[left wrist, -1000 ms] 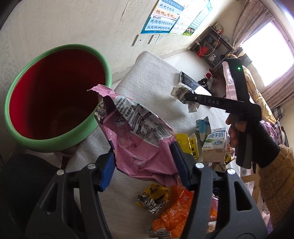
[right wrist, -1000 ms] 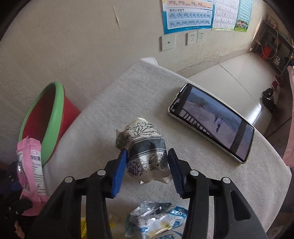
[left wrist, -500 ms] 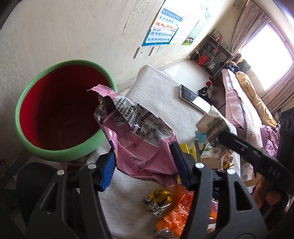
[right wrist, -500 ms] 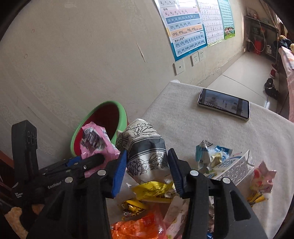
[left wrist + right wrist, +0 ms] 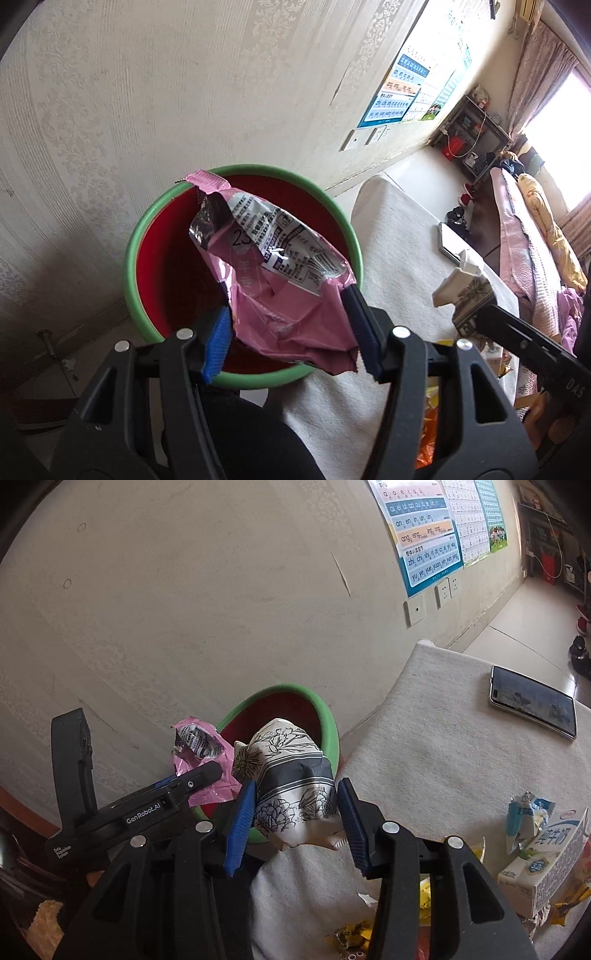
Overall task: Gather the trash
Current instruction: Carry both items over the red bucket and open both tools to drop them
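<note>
While both hands carry trash toward the same place, the left tongs [image 5: 291, 332] hang over the mouth of the red bin with a green rim [image 5: 243, 295], clamped across the lower, crumpled end of a pink snack wrapper [image 5: 280, 280]. That placement looks deliberate: with the wrapper above the opening, letting go should drop it inside. Its long axis runs from the pads up and away toward the wall, the torn open end [image 5: 207, 182] pointing at the bin's far rim and the printed label side facing the camera.

To the right, the right tongs [image 5: 291, 816] are pinched on a crumpled paper cup with black floral print [image 5: 291, 775], held near the bin's table-side edge, apparently waiting its turn. The cup's long axis tilts forward and upward toward the bin; which end is the mouth cannot be told.

More trash lies on the cloth-covered table [image 5: 436, 738]: a milk carton [image 5: 546, 864], a torn blue packet [image 5: 524, 819] and yellow wrappers [image 5: 351, 934]. A smartphone [image 5: 532, 705] lies well apart, clearly not trash.
</note>
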Action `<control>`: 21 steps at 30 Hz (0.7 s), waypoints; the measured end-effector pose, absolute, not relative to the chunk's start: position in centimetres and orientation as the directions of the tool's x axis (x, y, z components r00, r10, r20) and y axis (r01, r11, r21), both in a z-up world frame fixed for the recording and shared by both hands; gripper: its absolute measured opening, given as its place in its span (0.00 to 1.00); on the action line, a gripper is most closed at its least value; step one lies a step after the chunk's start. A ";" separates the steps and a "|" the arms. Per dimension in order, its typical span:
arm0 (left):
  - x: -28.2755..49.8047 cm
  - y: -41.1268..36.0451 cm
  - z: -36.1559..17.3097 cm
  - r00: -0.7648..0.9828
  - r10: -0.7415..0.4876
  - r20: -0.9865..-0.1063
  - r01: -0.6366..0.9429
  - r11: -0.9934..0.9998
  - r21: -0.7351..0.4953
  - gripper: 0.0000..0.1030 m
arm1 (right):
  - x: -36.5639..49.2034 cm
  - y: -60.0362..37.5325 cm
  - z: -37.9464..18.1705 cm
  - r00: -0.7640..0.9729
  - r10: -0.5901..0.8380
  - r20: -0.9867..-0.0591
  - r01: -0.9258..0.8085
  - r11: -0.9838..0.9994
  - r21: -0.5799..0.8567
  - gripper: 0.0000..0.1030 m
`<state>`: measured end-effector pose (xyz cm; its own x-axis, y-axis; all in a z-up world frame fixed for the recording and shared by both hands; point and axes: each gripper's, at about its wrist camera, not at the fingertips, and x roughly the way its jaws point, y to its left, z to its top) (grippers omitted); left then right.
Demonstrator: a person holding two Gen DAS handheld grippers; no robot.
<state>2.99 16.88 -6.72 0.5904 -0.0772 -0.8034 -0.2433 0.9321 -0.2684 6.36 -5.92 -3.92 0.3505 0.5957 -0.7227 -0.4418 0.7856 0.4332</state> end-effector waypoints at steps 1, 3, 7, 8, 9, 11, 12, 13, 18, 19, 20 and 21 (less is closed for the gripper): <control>3.4 17.1 -6.9 0.586 -0.073 -0.807 -0.246 0.933 -0.263 0.54 | 6.5 -5.4 -3.9 0.350 0.591 -0.726 -0.446 0.787 0.426 0.43; 3.9 17.6 -7.3 0.575 -0.068 -0.815 -0.252 0.933 -0.256 0.54 | 6.8 -4.6 -4.2 0.345 0.586 -0.734 -0.448 0.790 0.420 0.43; 4.2 18.3 -8.1 0.561 -0.067 -0.825 -0.269 0.928 -0.258 0.64 | 7.3 -3.7 -4.7 0.336 0.584 -0.739 -0.441 0.791 0.424 0.43; 3.9 18.5 -8.2 0.561 -0.062 -0.825 -0.278 0.925 -0.259 0.73 | 7.3 -3.4 -4.8 0.333 0.584 -0.740 -0.443 0.790 0.424 0.44; 3.6 18.8 -8.2 0.568 -0.059 -0.821 -0.290 0.919 -0.266 0.75 | 7.4 -3.0 -4.8 0.330 0.584 -0.741 -0.449 0.788 0.421 0.44; 2.9 19.3 -8.1 0.581 -0.054 -0.812 -0.311 0.907 -0.283 0.75 | 7.5 -2.3 -4.9 0.322 0.585 -0.745 -0.464 0.783 0.414 0.44; 2.6 19.7 -8.1 0.586 -0.049 -0.809 -0.323 0.901 -0.288 0.76 | 7.6 -1.8 -5.0 0.316 0.586 -0.746 -0.474 0.779 0.411 0.44; 2.3 19.9 -8.0 0.590 -0.044 -0.806 -0.335 0.895 -0.293 0.76 | 7.5 -1.3 -5.0 0.311 0.587 -0.748 -0.483 0.775 0.408 0.44; 0.4 20.4 -8.2 0.592 -0.028 -0.805 -0.385 0.868 -0.313 0.76 | 7.7 1.0 -5.7 0.283 0.585 -0.760 -0.518 0.760 0.392 0.44; 0.1 20.4 -8.3 0.592 -0.026 -0.806 -0.390 0.865 -0.315 0.76 | 8.1 1.4 -6.0 0.276 0.585 -0.763 -0.523 0.757 0.391 0.45; 0.0 20.5 -8.3 0.591 -0.027 -0.806 -0.392 0.864 -0.316 0.76 | 8.2 1.8 -6.2 0.270 0.585 -0.764 -0.526 0.755 0.392 0.46; -0.1 20.4 -8.4 0.589 -0.026 -0.808 -0.394 0.864 -0.314 0.76 | 8.3 2.1 -6.3 0.266 0.586 -0.765 -0.528 0.753 0.393 0.46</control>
<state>-0.09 20.41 -8.38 0.5885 -0.0256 -0.8081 -0.3938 0.8638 -0.3142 8.32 2.06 -6.29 0.2663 0.5864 -0.7650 -0.5285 0.7526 0.3929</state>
